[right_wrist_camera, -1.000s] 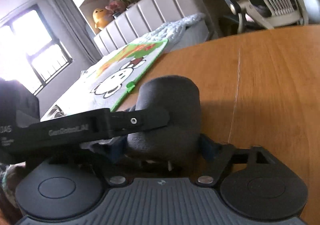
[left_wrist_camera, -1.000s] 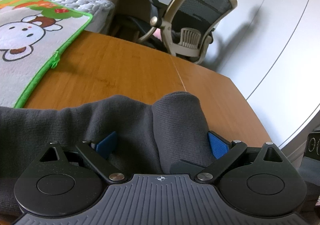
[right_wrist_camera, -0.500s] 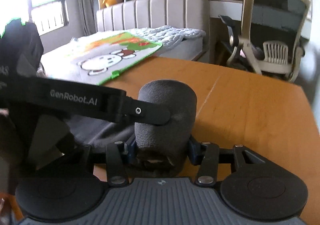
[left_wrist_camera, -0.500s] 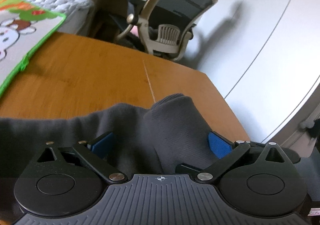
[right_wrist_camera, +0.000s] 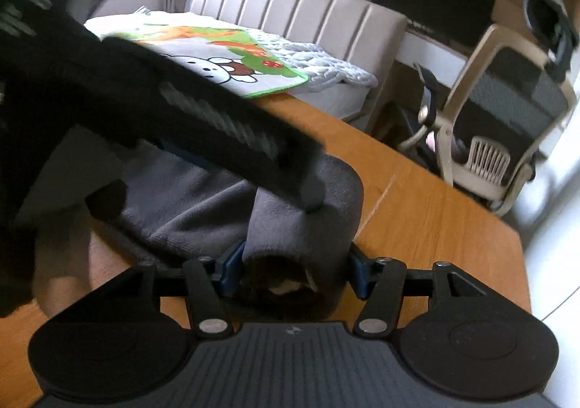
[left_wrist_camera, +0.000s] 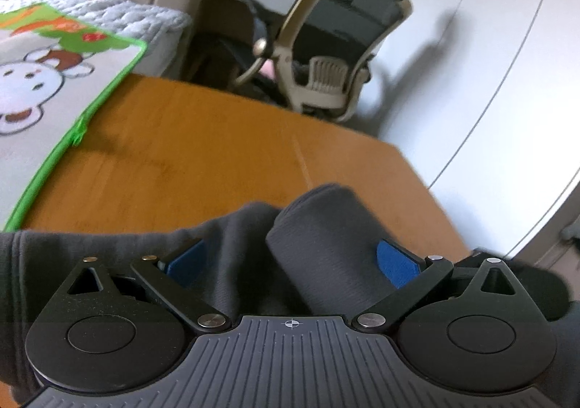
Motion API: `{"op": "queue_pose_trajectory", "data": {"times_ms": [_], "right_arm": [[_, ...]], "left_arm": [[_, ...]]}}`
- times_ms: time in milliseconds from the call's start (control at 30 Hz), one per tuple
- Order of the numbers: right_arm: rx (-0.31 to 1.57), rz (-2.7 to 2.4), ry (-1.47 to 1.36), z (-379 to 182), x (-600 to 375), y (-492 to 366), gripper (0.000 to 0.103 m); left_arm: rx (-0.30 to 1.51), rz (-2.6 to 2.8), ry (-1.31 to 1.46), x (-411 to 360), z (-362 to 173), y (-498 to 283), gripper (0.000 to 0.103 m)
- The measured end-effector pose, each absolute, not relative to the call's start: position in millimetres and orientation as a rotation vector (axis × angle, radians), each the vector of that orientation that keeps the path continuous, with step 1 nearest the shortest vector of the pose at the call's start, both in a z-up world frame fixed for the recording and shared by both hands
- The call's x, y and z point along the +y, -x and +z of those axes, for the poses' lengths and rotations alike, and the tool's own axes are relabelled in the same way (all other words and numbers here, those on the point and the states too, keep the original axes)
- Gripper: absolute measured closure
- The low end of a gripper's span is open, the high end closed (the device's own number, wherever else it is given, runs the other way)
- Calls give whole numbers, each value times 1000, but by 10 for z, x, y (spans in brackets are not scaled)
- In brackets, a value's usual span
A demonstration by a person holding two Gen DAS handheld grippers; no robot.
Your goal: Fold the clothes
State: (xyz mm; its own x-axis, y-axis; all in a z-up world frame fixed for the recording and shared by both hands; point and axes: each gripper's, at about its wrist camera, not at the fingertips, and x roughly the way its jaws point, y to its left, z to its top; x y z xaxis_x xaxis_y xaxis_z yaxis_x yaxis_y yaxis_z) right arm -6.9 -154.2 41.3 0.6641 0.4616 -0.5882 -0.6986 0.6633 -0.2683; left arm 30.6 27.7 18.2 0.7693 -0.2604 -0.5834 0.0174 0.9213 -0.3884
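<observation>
Right now my right gripper [right_wrist_camera: 295,268] has just been opening, its jaws standing beside the rolled dark grey garment [right_wrist_camera: 308,223] between them; my left gripper [left_wrist_camera: 290,259] straddles it, wide.

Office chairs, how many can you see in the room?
1. The office chair stands beyond the far edge of the wooden table, next to the bed. Nearer, the view is blocked, so more could be hidden.

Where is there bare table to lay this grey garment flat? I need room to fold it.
Bare wooden table lies beyond the grey garment, between the cartoon mat and the far edge by the office chair. Both grippers crowd the near side.
</observation>
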Motion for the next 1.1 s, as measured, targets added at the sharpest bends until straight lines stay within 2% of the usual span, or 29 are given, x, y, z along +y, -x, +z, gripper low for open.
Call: {"op": "queue_pose_trajectory", "data": {"times_ms": [100, 267, 300, 333, 433, 700, 1100], "right_arm": [[494, 732, 480, 432, -1580, 99, 35], [448, 789, 427, 564, -1732, 170, 35], [433, 790, 417, 587, -1749, 185, 37], [419, 792, 407, 610, -1767, 200, 43], [406, 805, 402, 607, -1740, 213, 53], [451, 803, 446, 378, -1638, 249, 53], [470, 783, 422, 325, -1734, 214, 52]], "left_arm": [[685, -134, 416, 422, 99, -319, 0], [678, -127, 430, 521, 69, -302, 0], [677, -126, 428, 518, 69, -300, 0], [676, -125, 429, 517, 68, -301, 0], [676, -125, 430, 519, 69, -296, 0], [681, -120, 416, 501, 60, -261, 0], [650, -98, 371, 438, 107, -226, 0]]}}
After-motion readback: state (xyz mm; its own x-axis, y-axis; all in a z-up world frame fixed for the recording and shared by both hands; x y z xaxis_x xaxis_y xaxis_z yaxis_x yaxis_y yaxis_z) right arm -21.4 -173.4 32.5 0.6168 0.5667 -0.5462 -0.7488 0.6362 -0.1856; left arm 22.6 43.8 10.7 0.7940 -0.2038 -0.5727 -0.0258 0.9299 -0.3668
